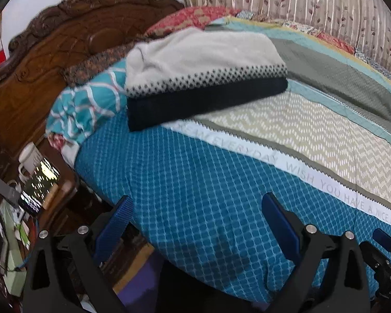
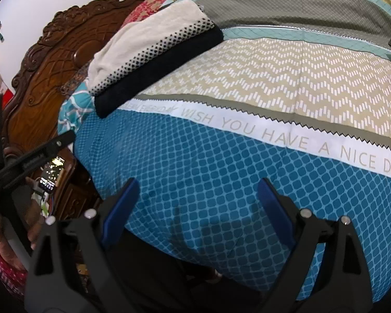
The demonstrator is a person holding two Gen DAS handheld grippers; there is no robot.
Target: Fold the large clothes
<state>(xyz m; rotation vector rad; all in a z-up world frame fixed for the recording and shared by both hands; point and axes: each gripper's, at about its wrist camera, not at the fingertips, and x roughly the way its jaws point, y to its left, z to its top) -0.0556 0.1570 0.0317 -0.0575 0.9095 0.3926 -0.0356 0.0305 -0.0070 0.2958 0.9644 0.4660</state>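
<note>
The folded sweater [image 1: 203, 75], cream on top with a black-dotted band and a black hem, lies on the bed near the carved wooden headboard [image 1: 52, 60], in the upper middle of the left wrist view and the upper left of the right wrist view [image 2: 153, 52]. The left gripper [image 1: 198, 224] sits at the bottom of its frame, its blue fingers [image 1: 122, 216] spread wide with nothing between them, above the teal-checked bedspread [image 1: 195, 182]. The right gripper [image 2: 198, 208] is likewise wide apart and empty over the same bedspread. A teal pillow [image 1: 86, 107] lies beside the sweater.
</note>
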